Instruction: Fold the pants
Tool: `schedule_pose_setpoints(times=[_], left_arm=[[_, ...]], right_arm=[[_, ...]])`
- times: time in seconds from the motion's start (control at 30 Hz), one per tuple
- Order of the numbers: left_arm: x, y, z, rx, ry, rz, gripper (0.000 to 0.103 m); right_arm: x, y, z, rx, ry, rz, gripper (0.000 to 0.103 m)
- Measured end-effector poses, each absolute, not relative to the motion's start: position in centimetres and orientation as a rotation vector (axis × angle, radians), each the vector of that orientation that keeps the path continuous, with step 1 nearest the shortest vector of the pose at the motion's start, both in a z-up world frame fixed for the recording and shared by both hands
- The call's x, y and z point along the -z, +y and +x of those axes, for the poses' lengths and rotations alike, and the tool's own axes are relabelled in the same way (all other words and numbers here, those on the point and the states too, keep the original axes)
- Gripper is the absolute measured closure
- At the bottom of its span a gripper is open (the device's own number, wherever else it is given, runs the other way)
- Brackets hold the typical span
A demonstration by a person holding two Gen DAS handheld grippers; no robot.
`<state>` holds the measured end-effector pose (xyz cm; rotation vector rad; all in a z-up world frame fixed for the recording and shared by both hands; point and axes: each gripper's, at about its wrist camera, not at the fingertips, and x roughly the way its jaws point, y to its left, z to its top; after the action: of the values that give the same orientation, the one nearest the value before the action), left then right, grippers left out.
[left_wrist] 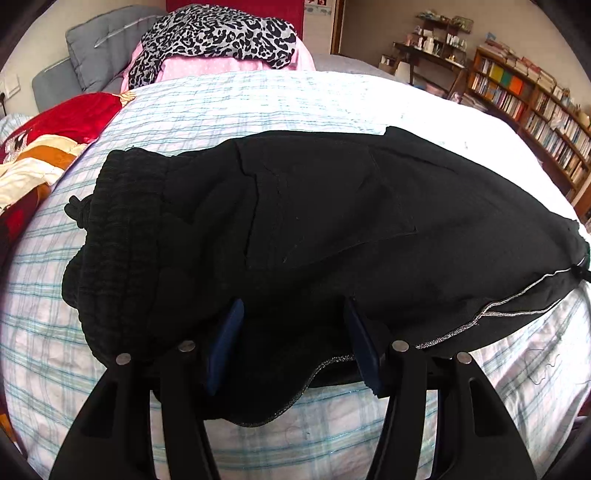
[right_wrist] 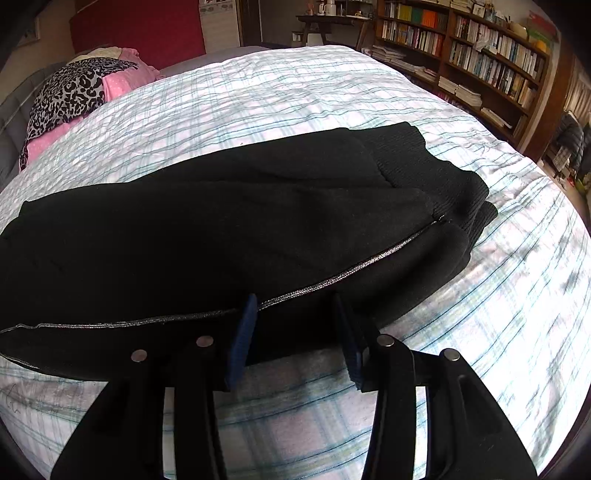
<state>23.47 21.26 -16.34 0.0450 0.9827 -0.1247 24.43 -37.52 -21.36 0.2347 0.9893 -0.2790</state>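
Black pants (left_wrist: 332, 221) lie lengthwise across a plaid bedsheet (left_wrist: 258, 99), one leg on the other. Their ribbed waistband (left_wrist: 110, 229) is at the left in the left wrist view. The ribbed cuffs (right_wrist: 443, 173) are at the right in the right wrist view. A silver side stripe (right_wrist: 332, 280) runs along the near edge. My left gripper (left_wrist: 291, 308) stands open over the near edge by the waistband, with black fabric lying between its blue pads (left_wrist: 225, 339). My right gripper (right_wrist: 295, 301) is open too, astride the stripe on the leg part of the pants (right_wrist: 221, 229).
A leopard-print cloth (left_wrist: 221, 33) on pink bedding (left_wrist: 207, 68) lies at the head of the bed. A red and orange blanket (left_wrist: 48, 147) sits at the left. Bookshelves (right_wrist: 472, 55) and a small table (right_wrist: 332, 22) stand beyond the bed's right side.
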Motion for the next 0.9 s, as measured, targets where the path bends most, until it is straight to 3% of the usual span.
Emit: schedule_pose_setpoints(times=[0.33,0.4,0.5,0.9], left_arm=[[11.6,15.9,23.2,0.238,0.877,-0.05,0.034],[11.4,13.6,23.3,0.301,0.876,-0.063,0.032],[11.8,10.3,23.5,0.367,0.893,-0.062,0.029],[15.5,3.8,24.4,0.41,0.991,-0.043,0.029]], right_arm=[[17.3,-44.8,21.7,0.338,0.88,0.545,0.055],[17.5,-46.7,20.9,0.403,0.867,0.601,0.043],[18.3,-48.7,20.5,0.43,0.864,0.683,0.037],[19.9,-50.7,23.0,0.465,0.857,0.649,0.039]])
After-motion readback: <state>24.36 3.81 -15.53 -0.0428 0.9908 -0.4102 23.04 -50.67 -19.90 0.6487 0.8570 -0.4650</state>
